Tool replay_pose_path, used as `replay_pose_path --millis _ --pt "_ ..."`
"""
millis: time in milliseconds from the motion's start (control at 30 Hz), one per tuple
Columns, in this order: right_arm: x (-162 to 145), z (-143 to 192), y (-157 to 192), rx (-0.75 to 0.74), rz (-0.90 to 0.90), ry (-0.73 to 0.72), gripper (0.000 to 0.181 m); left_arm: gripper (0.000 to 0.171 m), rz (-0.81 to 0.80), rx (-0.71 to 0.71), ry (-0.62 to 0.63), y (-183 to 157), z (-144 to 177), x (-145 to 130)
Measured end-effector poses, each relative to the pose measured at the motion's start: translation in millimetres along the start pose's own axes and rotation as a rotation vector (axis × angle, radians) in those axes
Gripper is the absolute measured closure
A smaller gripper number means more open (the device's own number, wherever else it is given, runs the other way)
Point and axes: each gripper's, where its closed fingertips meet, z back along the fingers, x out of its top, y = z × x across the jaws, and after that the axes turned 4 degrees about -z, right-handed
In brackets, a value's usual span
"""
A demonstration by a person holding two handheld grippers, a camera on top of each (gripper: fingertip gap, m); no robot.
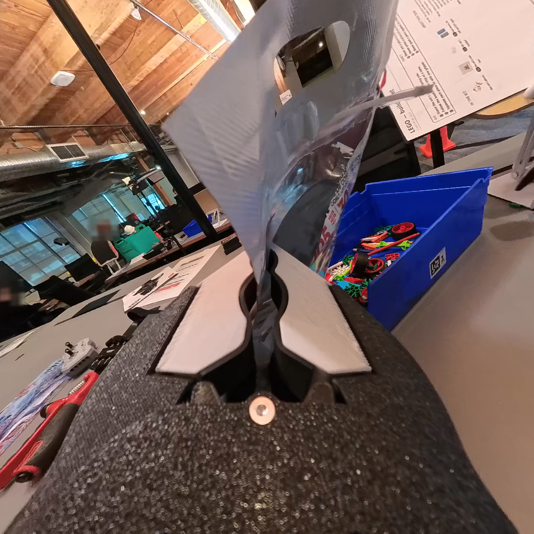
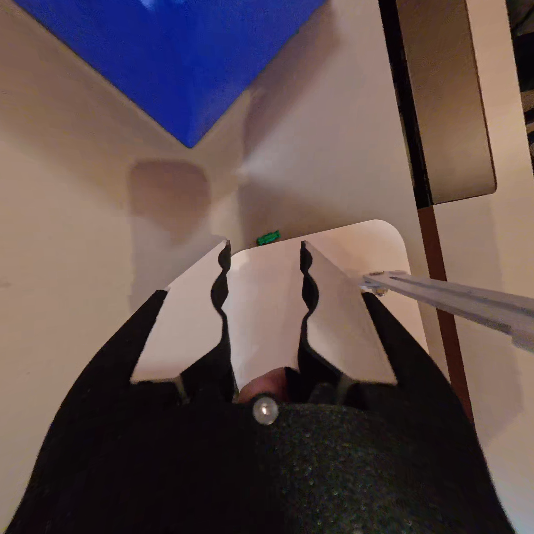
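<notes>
The left gripper (image 1: 264, 277) is clenched on a silvery plastic bag (image 1: 248, 127) that stands up at twelve o'clock. At two o'clock a blue bin (image 1: 404, 289) already holds colourful construction-toy pieces (image 1: 372, 254). The right gripper (image 2: 265, 245) hangs released and empty over a white card (image 2: 263, 303), a small green piece (image 2: 268, 237) just beyond its tips.

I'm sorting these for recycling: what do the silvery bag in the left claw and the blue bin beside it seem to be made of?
The silvery torn-open bag clamped in the left claw looks like thin plastic film, possibly foil-lined: it creases, shines and has a clear window. The blue open-topped bin holding small toy parts looks like rigid moulded plastic: smooth, semi-glossy walls with crisp edges.
</notes>
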Motion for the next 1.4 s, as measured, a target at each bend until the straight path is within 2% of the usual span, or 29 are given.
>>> replay_pose_path --millis 67,267,400,567,733,800,867,967,1200,1300,1400 --pt "-2 -6 -3 0.000 -0.028 0.019 0.136 0.171 -0.002 -0.006 -0.004 -2 -2 0" --pt "1 -12 6 0.052 -0.089 -0.022 0.168 0.171 0.005 -0.016 -0.005 -3 -7 -4" --pt "1 -12 11 0.092 -0.131 -0.051 0.177 0.171 0.008 -0.024 -0.007 -5 -10 -6" --pt "3 -11 15 0.088 -0.173 -0.066 0.177 0.171 0.001 -0.032 -0.010 -7 -12 -5" --pt "4 -10 22 0.094 -0.138 -0.054 0.178 0.171 0.004 -0.038 -0.012 -8 -13 -5" --pt "12 -1 31 0.122 -0.147 -0.103 0.178 0.171 0.006 -0.040 -0.012 -9 -13 -5" --pt "26 18 44 0.152 -0.149 -0.173 0.178 0.171 0.008 -0.049 -0.009 -11 -13 -5" --pt "65 65 76 0.198 -0.089 -0.297 0.178 0.171 0.013 -0.067 0.008 -14 -17 -7" --pt "193 167 178 0.273 0.213 -0.586 0.178 0.171 0.006 -0.116 0.029 -30 -25 7" --pt "233 183 221 0.292 0.336 -0.650 0.178 0.171 0.019 -0.141 0.039 -39 -26 13" --pt "261 166 241 0.215 0.414 -0.639 0.178 0.171 0.022 -0.161 0.046 -50 -28 19"
